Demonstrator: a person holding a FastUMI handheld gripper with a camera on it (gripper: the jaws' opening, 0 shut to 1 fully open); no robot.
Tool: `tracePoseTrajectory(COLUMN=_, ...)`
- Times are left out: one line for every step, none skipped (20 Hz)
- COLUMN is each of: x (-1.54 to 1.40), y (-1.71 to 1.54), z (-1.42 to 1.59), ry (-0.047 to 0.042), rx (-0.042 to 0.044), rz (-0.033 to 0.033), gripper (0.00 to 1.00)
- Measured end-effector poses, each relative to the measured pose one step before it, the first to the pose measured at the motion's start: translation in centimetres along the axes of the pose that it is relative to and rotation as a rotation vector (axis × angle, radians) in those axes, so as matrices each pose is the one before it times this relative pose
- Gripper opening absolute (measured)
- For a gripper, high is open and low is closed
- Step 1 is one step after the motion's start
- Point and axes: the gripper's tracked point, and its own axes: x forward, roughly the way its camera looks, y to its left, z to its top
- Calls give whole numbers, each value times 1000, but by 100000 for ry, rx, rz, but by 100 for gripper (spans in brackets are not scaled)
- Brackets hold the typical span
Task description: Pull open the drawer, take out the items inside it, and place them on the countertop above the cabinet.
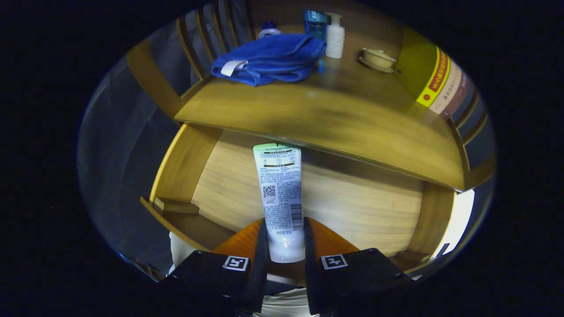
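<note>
My gripper (284, 226) is shut on a white tube (280, 189) with a green end and printed text, both fingers pressing its lower part. The tube points straight ahead of the fingers, over the pale wooden floor of the open drawer (352, 207). Beyond and above the tube runs the edge of the wooden countertop (317, 114). On the countertop lie a folded blue towel (271, 59), a white pump bottle (335, 37), a blue bottle (315, 22) and a cream cup on a saucer (376, 59).
A yellow box (434, 79) stands at the countertop's right end. Wooden slats (216, 31) rise behind the towel, and a small white bottle with a blue cap (269, 30) peeks over it. The drawer's side walls (183, 163) flank the tube.
</note>
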Motion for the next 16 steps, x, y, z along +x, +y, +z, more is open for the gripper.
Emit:
tracePoseTrajectory(x=-1165, y=-332, z=-280, ry=-1612, rx=422, rz=-488, gripper=46)
tracePoseTrajectory(x=-1072, y=-405, z=-324, ry=-970, rx=413, rz=-442, gripper=46)
tracePoseTrajectory(x=-747, y=-268, z=-435, ry=-655, rx=-282, rz=-675, gripper=46)
tracePoseTrajectory(x=-893, y=-299, z=-165, ry=-1325, rx=63, rz=-437, gripper=46)
tracePoseTrajectory(x=-881, y=-64, z=220, ry=-3248, rx=1252, rz=32, gripper=46)
tracePoseTrajectory(x=-992, y=-101, z=330, ry=-2516, rx=1043, rz=588, gripper=46)
tracePoseTrajectory(x=-775, y=32, z=504, ry=-2188, rx=947, rz=520, gripper=46)
tracePoseTrajectory(x=-565, y=-197, z=787, ry=-2252, rx=884, rz=-41, gripper=46)
tracePoseTrajectory(x=-206, y=-296, z=960, ry=-1972, rx=1066, rz=-1044, gripper=46)
tracePoseTrajectory(x=97, y=-479, z=1255, ry=-1972, rx=1375, rz=-2062, gripper=46)
tracePoseTrajectory(x=461, y=-477, z=1233, ry=-1945, rx=1469, rz=-2331, gripper=46)
tracePoseTrajectory(x=656, y=-453, z=1383, ry=-2126, rx=1684, rz=-2192, gripper=46)
tracePoseTrajectory(x=620, y=-345, z=1198, ry=-1694, rx=1754, rz=-1523, gripper=46)
tracePoseTrajectory(x=879, y=-193, z=933, ry=-412, rx=1549, rz=-1021, gripper=46)
tracePoseTrajectory(x=873, y=-82, z=603, ry=416, rx=1370, rz=-1076, gripper=46)
tracePoseTrajectory(x=848, y=-135, z=630, ry=812, rx=1189, rz=-1202, gripper=46)
